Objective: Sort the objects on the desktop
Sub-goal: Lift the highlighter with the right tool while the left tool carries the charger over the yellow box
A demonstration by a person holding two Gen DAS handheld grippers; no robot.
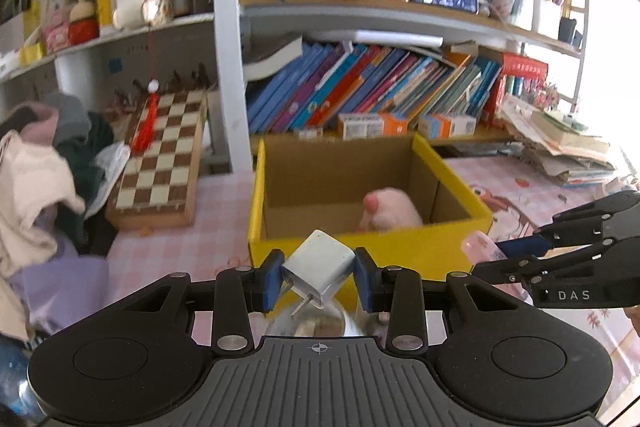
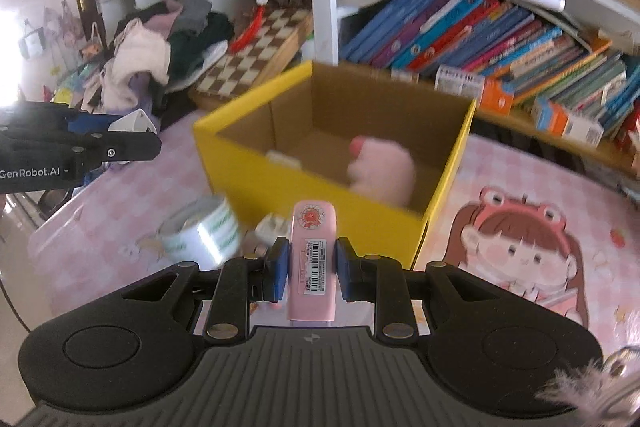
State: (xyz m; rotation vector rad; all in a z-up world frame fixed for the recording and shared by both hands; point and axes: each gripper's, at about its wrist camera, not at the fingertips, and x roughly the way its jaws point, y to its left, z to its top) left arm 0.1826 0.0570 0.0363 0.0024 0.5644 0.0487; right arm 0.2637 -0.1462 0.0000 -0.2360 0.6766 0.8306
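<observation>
Left gripper (image 1: 319, 277) clamped on a white charger plug (image 1: 318, 269), pads on two opposite flat faces, prongs angled down; right gripper (image 2: 311, 269) closed tight on a pink stapler (image 2: 313, 259), pinched across its narrow sides near the middle. Both held in front of the yellow box (image 2: 316, 151), not yet over it; pink plush toy (image 2: 380, 167) already inside. Plug likely light, hard, smooth, prone to twisting between pads. Stapler probably stiff, heavier, best held mid-body. Tape roll (image 2: 200, 233) left on the table

One yellow box (image 2: 320, 163), one pink plush (image 2: 380, 167), one tape roll (image 2: 200, 231), perhaps two white chargers (image 1: 318, 263), one chessboard (image 1: 160, 163).
</observation>
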